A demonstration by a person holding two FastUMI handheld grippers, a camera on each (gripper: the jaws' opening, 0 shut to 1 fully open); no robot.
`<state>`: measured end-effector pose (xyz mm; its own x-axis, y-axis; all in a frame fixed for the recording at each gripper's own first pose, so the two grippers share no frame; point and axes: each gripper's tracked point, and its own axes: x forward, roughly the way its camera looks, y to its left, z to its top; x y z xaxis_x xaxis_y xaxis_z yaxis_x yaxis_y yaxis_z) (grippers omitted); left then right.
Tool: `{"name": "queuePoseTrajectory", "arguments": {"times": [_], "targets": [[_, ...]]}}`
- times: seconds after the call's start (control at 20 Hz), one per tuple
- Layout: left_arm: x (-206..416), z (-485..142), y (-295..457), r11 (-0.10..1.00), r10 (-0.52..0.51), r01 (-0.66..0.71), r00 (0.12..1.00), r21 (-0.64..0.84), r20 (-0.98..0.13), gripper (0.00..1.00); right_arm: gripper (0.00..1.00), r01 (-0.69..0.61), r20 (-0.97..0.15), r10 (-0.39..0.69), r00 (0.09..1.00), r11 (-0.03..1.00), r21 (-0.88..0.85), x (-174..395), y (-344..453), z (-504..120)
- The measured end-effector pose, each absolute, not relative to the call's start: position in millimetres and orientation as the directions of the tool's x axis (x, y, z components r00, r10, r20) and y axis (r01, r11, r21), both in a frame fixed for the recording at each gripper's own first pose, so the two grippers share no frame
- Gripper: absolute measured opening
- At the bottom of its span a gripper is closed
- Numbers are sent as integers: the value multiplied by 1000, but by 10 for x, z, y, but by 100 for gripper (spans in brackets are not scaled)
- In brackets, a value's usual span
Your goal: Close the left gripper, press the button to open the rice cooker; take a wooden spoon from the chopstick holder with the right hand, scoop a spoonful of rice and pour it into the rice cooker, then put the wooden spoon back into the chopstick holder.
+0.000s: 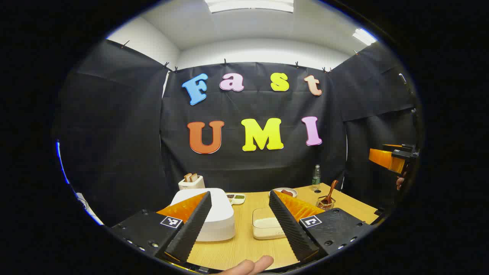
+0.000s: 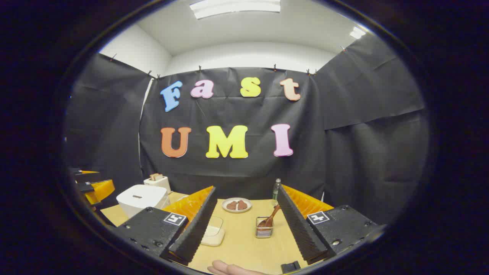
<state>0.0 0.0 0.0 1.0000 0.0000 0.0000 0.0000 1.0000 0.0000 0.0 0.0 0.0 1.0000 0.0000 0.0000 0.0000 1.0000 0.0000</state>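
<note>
Both the left gripper (image 1: 240,223) and the right gripper (image 2: 244,221) are wide apart, holding nothing, above the surface (image 2: 240,244). The wooden spoon (image 2: 270,220) leans in the chopstick holder (image 2: 263,231), beside the plate (image 2: 237,205) and bottle (image 2: 276,191); the rice cooker (image 1: 214,214) is closed.

Bare table (image 2: 244,244) is lying open before the chopstick holder (image 2: 263,228); a plate (image 2: 237,205) and bottle (image 2: 276,191) are standing behind it, a shallow container (image 2: 214,235) sitting left.

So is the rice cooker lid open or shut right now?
Shut. The rice cooker has its lid lying flat on the body, with no gap showing; the left tongs are open and short of it.
</note>
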Motion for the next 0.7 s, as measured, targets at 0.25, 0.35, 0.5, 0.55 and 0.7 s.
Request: {"name": "queuePoseTrajectory", "arguments": {"times": [0.25,0.35,0.5,0.55,0.7], "targets": [[95,-104,98,1000,3,-3,1000,-19,-18,96,99,9,-50,-7,999,999,38,197,-9,-204],[110,-125,146,1000,24,-24,1000,-7,-17,96,100,15,-54,-13,998,999,36,210,-49,-229],[120,-147,120,1000,24,-24,1000,-9,-15,96,100,21,-53,-20,998,1000,23,177,-98,-270],[131,-167,112,1000,24,-24,1000,-15,-16,96,96,21,-52,-20,998,999,24,159,-119,-280],[151,-238,100,999,17,-18,999,-27,-35,96,99,36,-56,-34,998,999,36,126,-249,-327]]}}
